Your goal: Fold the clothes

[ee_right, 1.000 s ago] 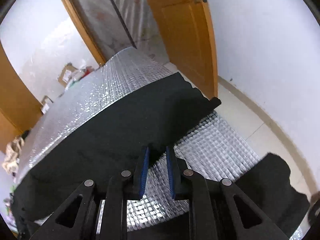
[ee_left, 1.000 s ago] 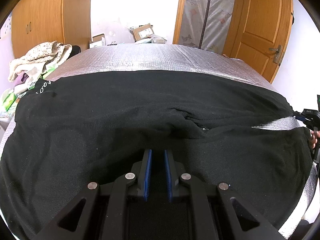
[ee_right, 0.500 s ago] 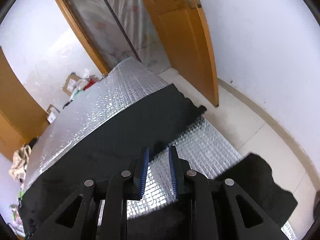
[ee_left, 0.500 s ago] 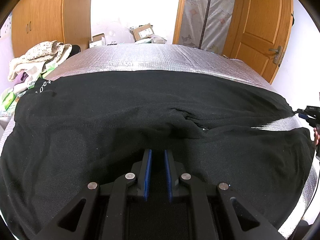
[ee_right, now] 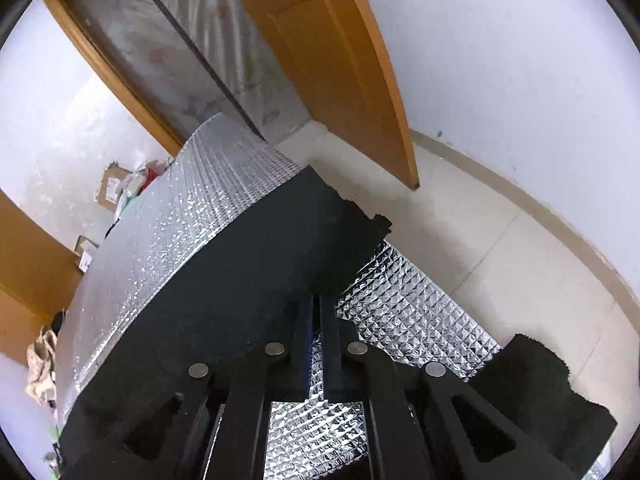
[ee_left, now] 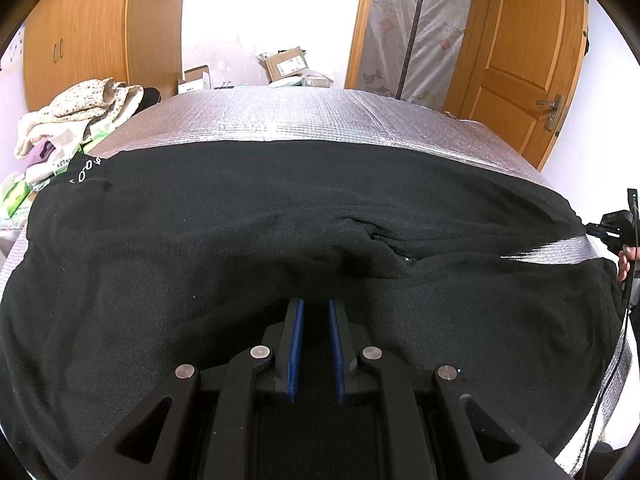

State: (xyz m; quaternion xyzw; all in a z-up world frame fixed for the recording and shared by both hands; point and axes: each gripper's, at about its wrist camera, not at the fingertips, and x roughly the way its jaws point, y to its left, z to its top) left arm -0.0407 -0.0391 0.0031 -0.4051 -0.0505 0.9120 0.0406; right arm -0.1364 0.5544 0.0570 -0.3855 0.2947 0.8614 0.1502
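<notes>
black trousers [ee_left: 248,248] lie spread across a bench covered in silver quilted foil [ee_left: 304,120]; waistband with small white lettering at 9 o'clock in the left wrist view, two legs running toward 3 o'clock with a thin wedge of foil showing between them; far edge of the cloth is a clean line, with a broad bare band of foil beyond it toward 12 o'clock; near edge of the cloth drapes over the bench rim at 6 o'clock.

left gripper [ee_left: 314,308] hovers over the crotch area, fingers narrowly parted with nothing seen between them; whether the tips touch the cloth cannot be told.

right gripper [ee_right: 317,300] sits at the inner edge of the far leg near its cuff [ee_right: 368,228]; fingers drawn close, a slim gap remaining; the tips meet the cloth edge, but a grip cannot be confirmed; the cuff overhangs the bench end; the near leg's end [ee_right: 536,392] hangs off at 4 o'clock.

open floor [ee_right: 480,240] lies beyond the bench end; an open wooden door [ee_right: 340,60] stands at 12 o'clock; piled laundry [ee_left: 76,112] sits off the bench at 10 o'clock in the left view.
</notes>
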